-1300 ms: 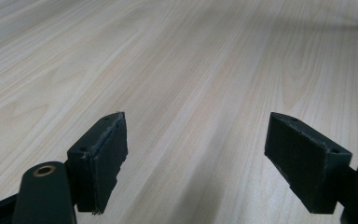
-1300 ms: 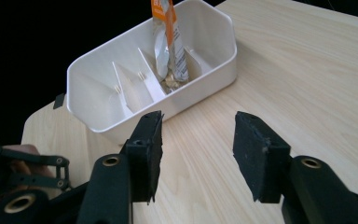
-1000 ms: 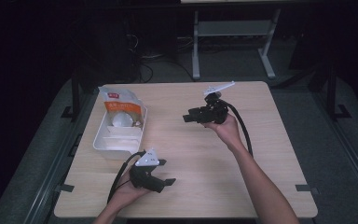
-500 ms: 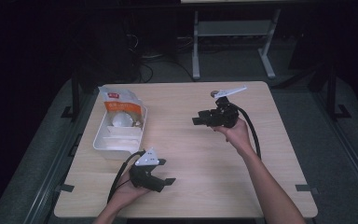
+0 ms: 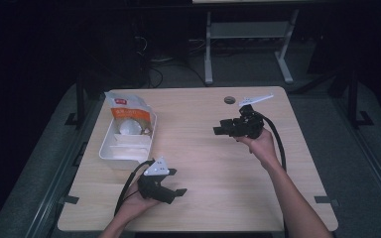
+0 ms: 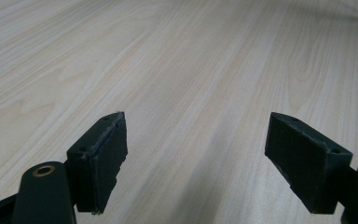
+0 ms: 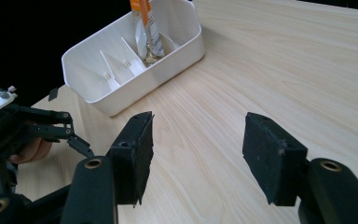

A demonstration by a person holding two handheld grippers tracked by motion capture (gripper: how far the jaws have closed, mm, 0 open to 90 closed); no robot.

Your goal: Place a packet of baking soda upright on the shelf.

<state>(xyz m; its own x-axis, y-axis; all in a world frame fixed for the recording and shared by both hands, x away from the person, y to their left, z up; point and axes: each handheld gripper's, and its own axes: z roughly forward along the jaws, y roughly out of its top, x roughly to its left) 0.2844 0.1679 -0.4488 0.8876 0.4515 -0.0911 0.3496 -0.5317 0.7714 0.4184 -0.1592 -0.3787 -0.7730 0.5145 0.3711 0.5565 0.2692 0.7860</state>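
A white divided bin [image 5: 106,148] [image 7: 93,100] stands at the table's left side, with a clear orange-labelled bag [image 5: 127,110] [image 7: 145,25] upright in its far compartment. My left gripper [image 5: 178,191] [image 6: 196,158] rests low near the front edge, open, with bare wood between its jaws. Held above the table's right half, my right gripper [image 5: 220,130] [image 7: 196,154] is open and empty, and it points left toward the bin. The other hand and its gripper appear at the left edge of the right gripper view.
The light wooden table [image 5: 203,163] has a small round grommet [image 5: 229,100] near its far edge. A white metal stand [image 5: 248,29] sits on the floor beyond the table. Black cables trail from both grippers.
The right gripper has drifted slightly to the right and toward the person over the last second. The left gripper has stayed in place.
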